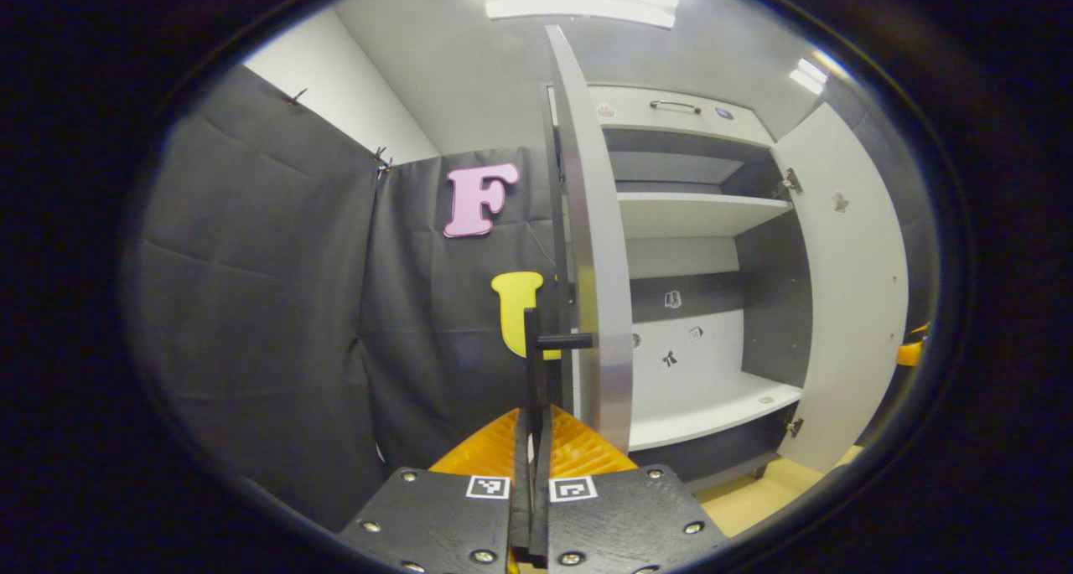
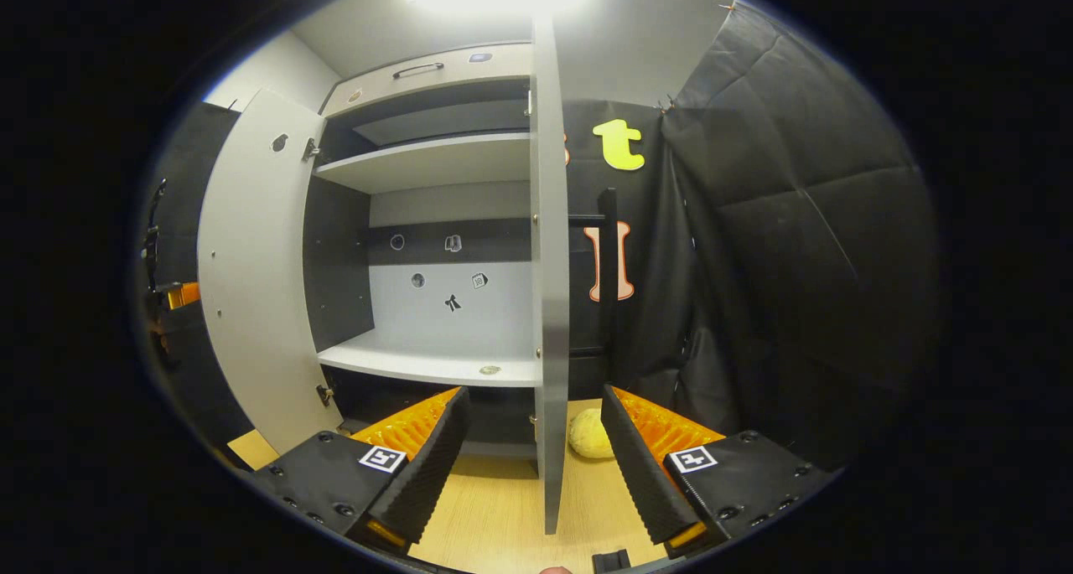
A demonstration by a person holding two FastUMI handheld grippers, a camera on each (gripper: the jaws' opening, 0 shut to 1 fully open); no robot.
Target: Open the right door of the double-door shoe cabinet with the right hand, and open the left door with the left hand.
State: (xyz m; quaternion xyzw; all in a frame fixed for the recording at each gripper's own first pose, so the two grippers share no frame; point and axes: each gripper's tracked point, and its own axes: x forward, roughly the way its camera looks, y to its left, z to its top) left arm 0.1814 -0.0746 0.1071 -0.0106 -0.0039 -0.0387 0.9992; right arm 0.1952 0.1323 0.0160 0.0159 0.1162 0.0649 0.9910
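In the left gripper view the grey left door point(image 1: 597, 247) stands edge-on and swung open. Its black bar handle point(image 1: 531, 339) runs down between the fingers of my left gripper point(image 1: 534, 419), which is shut on it. Farther right the right door point(image 1: 847, 289) is wide open too. In the right gripper view the right door point(image 2: 549, 264) is edge-on, its lower edge between the spread fingers of my right gripper point(image 2: 535, 400), which is open and holds nothing. Its black handle point(image 2: 608, 255) rises beyond the right finger point(image 2: 637, 457). The left door point(image 2: 251, 281) hangs open at the left.
The cabinet's inside shows white shelves point(image 2: 436, 364) and small stickers on the back panel point(image 1: 683, 339). A drawer with a dark handle point(image 1: 675, 105) tops the cabinet. A yellowish ball point(image 2: 591, 436) lies on the wooden floor point(image 2: 495, 507). Black cloth walls close in on both sides.
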